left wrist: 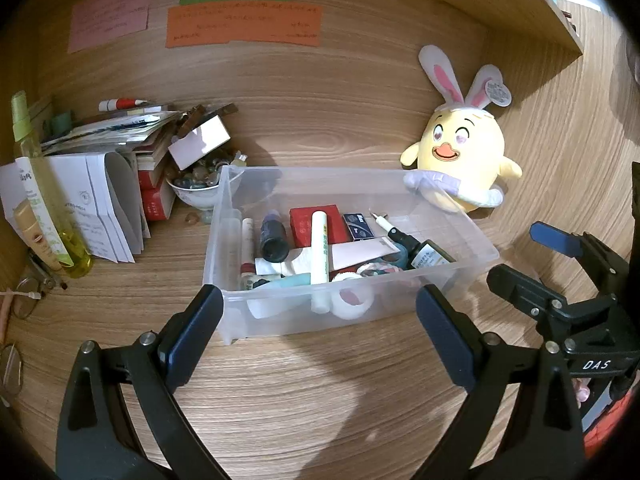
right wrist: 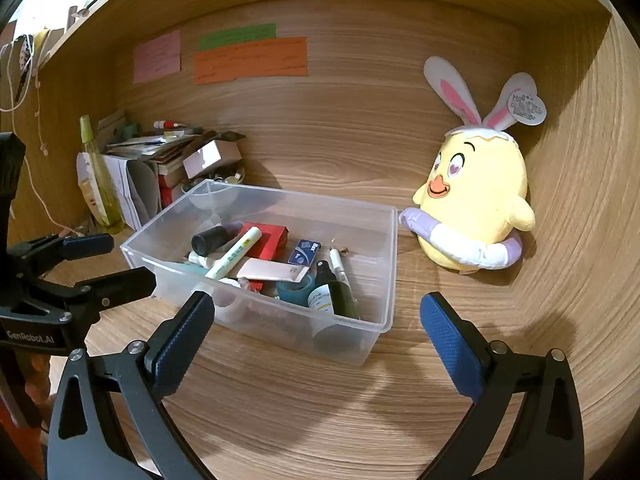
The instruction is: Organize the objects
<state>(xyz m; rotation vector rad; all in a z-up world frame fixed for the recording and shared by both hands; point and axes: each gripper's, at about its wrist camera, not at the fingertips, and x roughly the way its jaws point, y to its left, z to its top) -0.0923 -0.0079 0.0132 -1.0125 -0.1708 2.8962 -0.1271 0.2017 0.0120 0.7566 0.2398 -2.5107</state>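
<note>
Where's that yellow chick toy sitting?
The yellow chick plush sits on the desk against the back wall, right of the clear bin, in both views.

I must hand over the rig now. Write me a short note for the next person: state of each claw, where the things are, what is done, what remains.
Left claw: open, empty, just in front of the clear bin's near wall.
Right claw: open, empty, also before the bin, toward its right corner.
In the bin: red box, white tube, dark bottles, tape rolls, a pen, a small blue box.
Outside it: plush chick at the right, touching the bin's far right corner; paper and book pile, bowl of stones and spray bottle at the left.
Done: small items seem gathered in the bin.
Left: probably the left clutter; nothing is held now.
</note>
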